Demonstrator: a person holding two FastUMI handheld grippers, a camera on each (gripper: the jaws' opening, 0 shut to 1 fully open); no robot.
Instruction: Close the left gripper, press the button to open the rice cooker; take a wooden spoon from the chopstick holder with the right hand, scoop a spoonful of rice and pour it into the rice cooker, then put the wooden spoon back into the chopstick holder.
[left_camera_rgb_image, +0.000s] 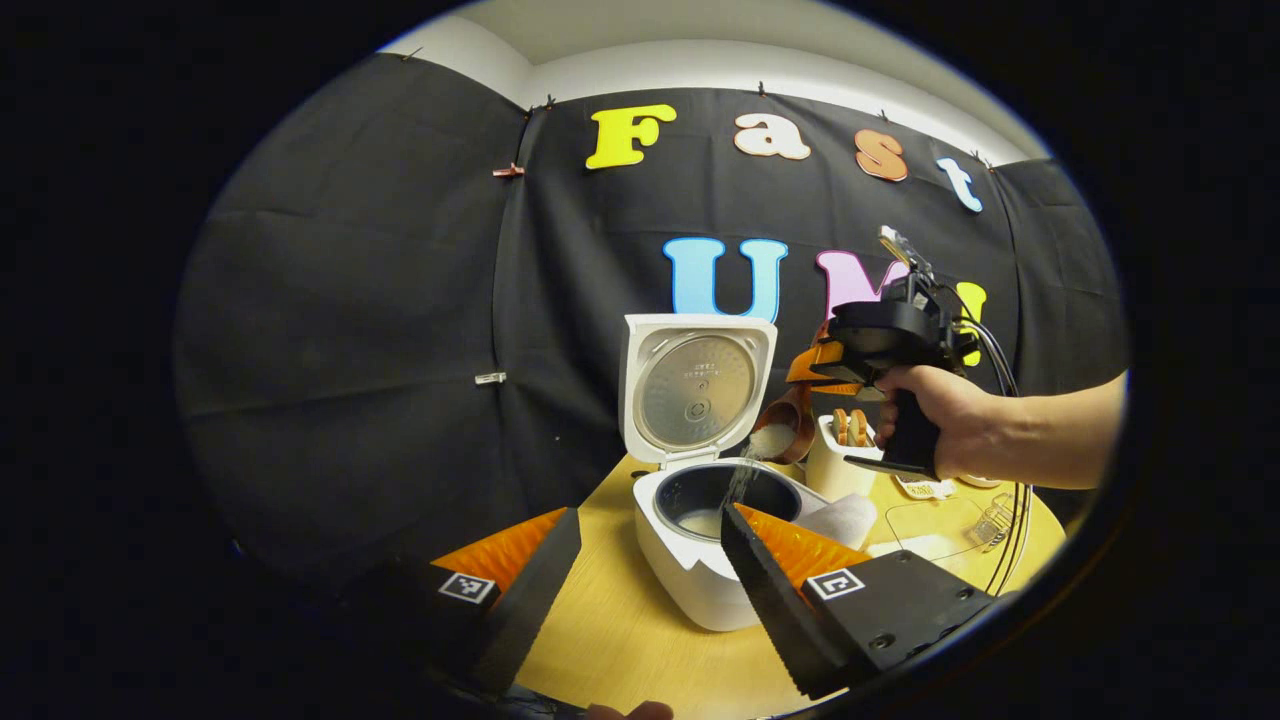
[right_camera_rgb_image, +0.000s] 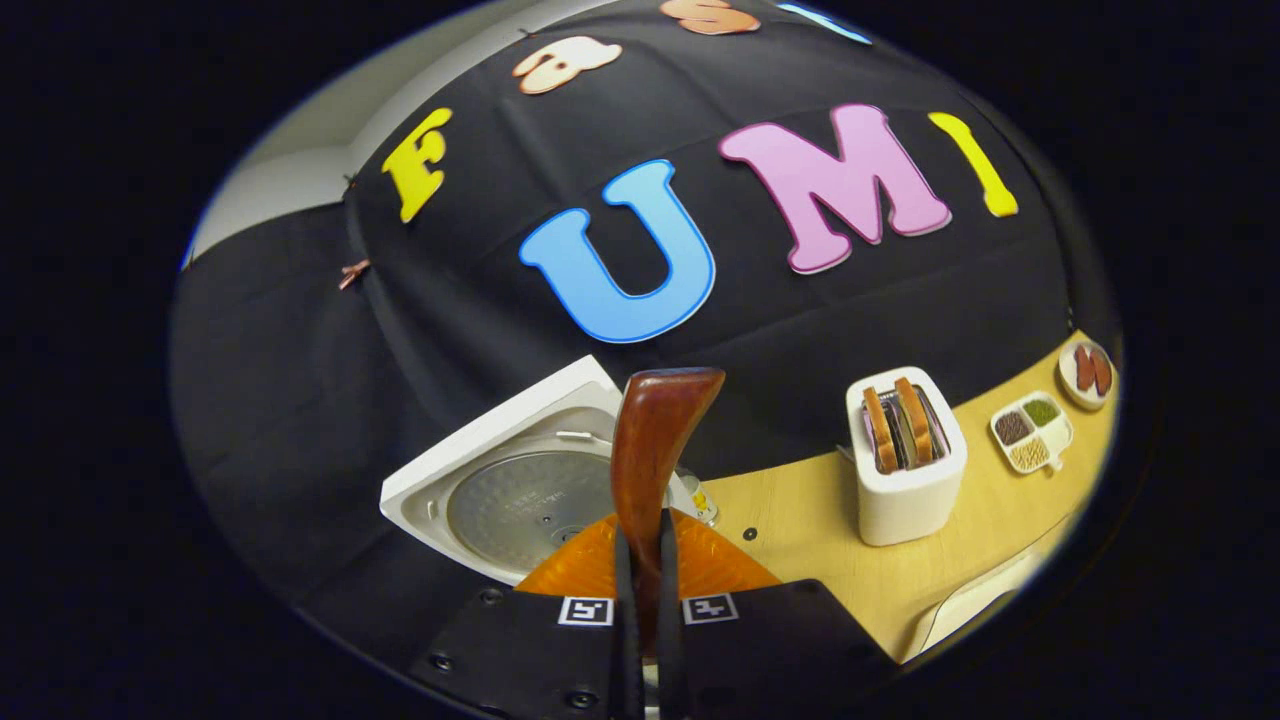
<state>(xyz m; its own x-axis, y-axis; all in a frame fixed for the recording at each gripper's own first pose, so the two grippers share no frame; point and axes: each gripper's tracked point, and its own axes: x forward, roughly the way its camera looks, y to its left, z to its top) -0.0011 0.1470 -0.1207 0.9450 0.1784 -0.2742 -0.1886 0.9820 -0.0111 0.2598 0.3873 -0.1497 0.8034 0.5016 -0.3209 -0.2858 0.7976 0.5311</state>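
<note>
The white rice cooker (left_camera_rgb_image: 690, 570) stands on the wooden table with its lid (left_camera_rgb_image: 697, 388) raised. My right gripper (left_camera_rgb_image: 835, 370), held by a hand (left_camera_rgb_image: 940, 415), hovers just right of the lid. It is shut on a wooden spoon (left_camera_rgb_image: 785, 425) tilted over the inner pot (left_camera_rgb_image: 720, 495), and rice (left_camera_rgb_image: 742, 478) streams from the spoon into the pot. In the right gripper view, my right gripper (right_camera_rgb_image: 640, 535) clamps the spoon's brown handle (right_camera_rgb_image: 655, 440), with the lid (right_camera_rgb_image: 510, 505) below it. My left gripper (left_camera_rgb_image: 650, 560) stands open in front of the cooker, holding nothing.
A white box with brown pieces standing in its slots (right_camera_rgb_image: 905, 465) sits right of the cooker. Farther right are a divided dish of grains (right_camera_rgb_image: 1030, 430) and a small plate (right_camera_rgb_image: 1088, 370). A clear container (left_camera_rgb_image: 935, 525) and a white cloth (left_camera_rgb_image: 845, 518) lie beside the cooker.
</note>
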